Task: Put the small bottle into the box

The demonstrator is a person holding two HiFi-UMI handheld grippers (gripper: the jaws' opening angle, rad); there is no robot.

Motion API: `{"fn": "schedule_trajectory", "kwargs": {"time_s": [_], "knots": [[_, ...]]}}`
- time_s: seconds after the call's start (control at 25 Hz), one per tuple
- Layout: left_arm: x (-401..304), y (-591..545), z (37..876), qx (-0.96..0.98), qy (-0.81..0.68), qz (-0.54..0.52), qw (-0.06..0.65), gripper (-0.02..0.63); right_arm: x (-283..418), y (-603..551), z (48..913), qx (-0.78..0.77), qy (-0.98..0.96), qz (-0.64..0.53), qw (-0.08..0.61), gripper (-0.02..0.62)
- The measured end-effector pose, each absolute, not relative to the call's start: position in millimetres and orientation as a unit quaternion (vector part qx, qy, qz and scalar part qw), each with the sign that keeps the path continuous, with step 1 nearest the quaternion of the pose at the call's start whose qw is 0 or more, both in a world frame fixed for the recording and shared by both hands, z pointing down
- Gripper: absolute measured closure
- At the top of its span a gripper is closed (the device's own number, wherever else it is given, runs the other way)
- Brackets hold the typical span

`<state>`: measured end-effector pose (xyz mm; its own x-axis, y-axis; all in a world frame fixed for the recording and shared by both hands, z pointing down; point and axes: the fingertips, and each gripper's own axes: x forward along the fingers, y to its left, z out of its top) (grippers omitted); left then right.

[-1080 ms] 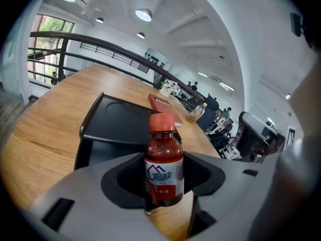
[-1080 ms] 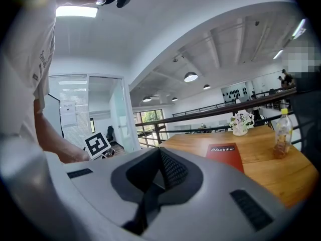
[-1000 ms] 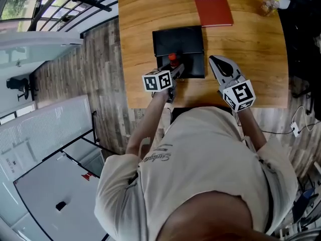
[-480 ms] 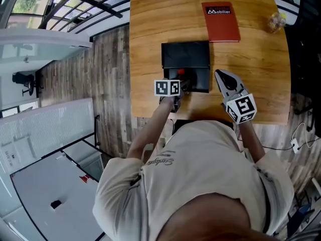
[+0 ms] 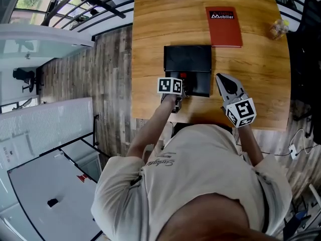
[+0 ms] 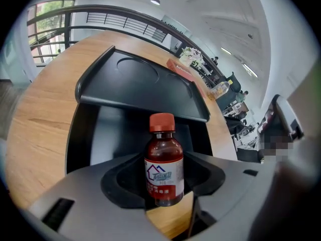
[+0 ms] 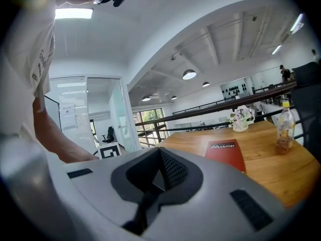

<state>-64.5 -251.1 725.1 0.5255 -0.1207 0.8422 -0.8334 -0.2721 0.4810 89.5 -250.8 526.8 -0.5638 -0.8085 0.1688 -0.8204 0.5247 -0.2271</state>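
Two claws: left claw grips the bottle over the box's near edge; right claw, closed and empty, beside the box.

1. The head view looks steeply down over the person onto the wooden table.
2. The left gripper view sits low and close, facing the black box, which the head view shares.
3. The right gripper view looks nearly level toward the red booklet, likewise shared.

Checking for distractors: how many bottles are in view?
2. A small brown bottle in the left gripper, at the black box; a clear bottle near the table's far right corner. Others may be hidden.
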Motion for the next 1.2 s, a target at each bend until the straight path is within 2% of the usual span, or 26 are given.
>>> {"fn": "schedule_trajectory", "kwargs": {"time_s": [0.6,1.2], "knots": [[-69.6,-243.0,746.4,0.681,-0.314,0.464,0.472,0.379,81.3,-245.5,514.6,0.468,-0.874,0.131,0.012,0.600],[-79.1,-243.2,756.9,0.608,-0.336,0.497,0.519,0.378,84.8,-217.3,503.1,0.501,-0.856,0.126,0.020,0.600]]}}
